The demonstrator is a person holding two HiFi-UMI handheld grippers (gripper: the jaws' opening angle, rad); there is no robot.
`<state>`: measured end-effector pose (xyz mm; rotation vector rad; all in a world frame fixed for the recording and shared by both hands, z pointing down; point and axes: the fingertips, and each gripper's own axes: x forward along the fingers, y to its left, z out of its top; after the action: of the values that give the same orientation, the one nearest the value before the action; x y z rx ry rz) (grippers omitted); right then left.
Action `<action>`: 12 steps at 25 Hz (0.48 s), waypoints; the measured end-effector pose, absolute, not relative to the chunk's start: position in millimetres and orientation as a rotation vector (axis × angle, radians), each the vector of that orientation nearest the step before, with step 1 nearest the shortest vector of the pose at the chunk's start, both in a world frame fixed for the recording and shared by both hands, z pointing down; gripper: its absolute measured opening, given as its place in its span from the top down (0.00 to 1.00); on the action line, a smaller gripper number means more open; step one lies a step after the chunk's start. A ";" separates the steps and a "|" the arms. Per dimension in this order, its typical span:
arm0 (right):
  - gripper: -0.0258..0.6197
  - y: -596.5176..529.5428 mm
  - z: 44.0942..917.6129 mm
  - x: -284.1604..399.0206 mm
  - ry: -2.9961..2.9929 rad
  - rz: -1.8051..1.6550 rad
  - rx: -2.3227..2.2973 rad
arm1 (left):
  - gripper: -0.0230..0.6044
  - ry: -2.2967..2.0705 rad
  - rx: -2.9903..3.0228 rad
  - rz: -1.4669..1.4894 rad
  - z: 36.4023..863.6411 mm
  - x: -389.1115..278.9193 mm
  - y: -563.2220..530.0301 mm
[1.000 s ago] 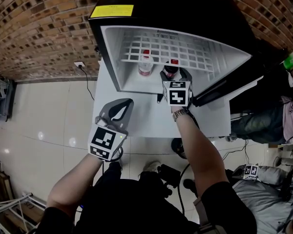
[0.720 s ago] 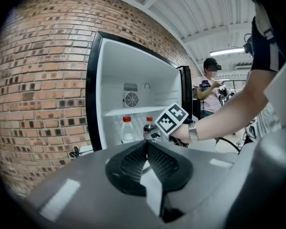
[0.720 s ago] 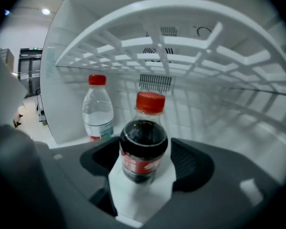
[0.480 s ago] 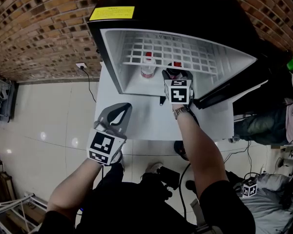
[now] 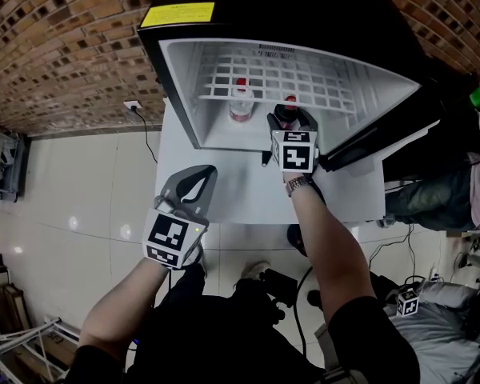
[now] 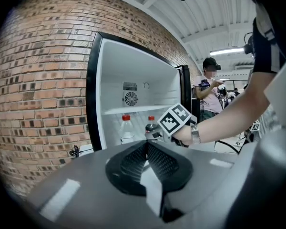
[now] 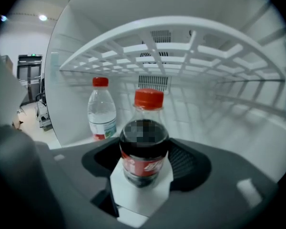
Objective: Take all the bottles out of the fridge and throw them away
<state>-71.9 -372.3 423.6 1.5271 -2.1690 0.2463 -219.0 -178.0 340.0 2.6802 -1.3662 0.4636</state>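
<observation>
Head view: the fridge stands open on a white table against a brick wall. Inside it, under the wire shelf, stand two red-capped bottles: a water bottle towards the fridge's left wall and a cola bottle just right of it, at the front edge. The right gripper reaches into the fridge mouth with one jaw on each side of the cola bottle. The left gripper hangs over the table in front of the fridge, well clear of its opening.

Left gripper view: its jaws are pressed together with nothing between them. Past them the fridge shows both bottles on its floor, below the shelf. A person stands beyond the fridge's right side.

Right gripper view: the cola bottle stands upright on the fridge floor between the spread jaws, which have just been closing. A thin strip of floor shows on either side of the bottle, so the pads do not appear to press it. The water bottle stands deeper in the fridge, to the left.
</observation>
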 end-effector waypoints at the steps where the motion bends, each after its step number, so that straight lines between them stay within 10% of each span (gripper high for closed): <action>1: 0.48 -368.3 422.7 -71.2 -2.172 0.248 1.530 | 0.96 -1.361 2.683 0.462 339.7 -217.6 -177.0; 12: 0.48 -302.2 397.9 -53.2 -2.202 0.233 1.560 | 0.96 -1.215 2.766 0.439 335.0 -173.5 -164.6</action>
<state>-53.2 -302.2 397.9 1.5599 -2.2018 0.2333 -173.5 -164.6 335.0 2.7663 -1.2146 0.4388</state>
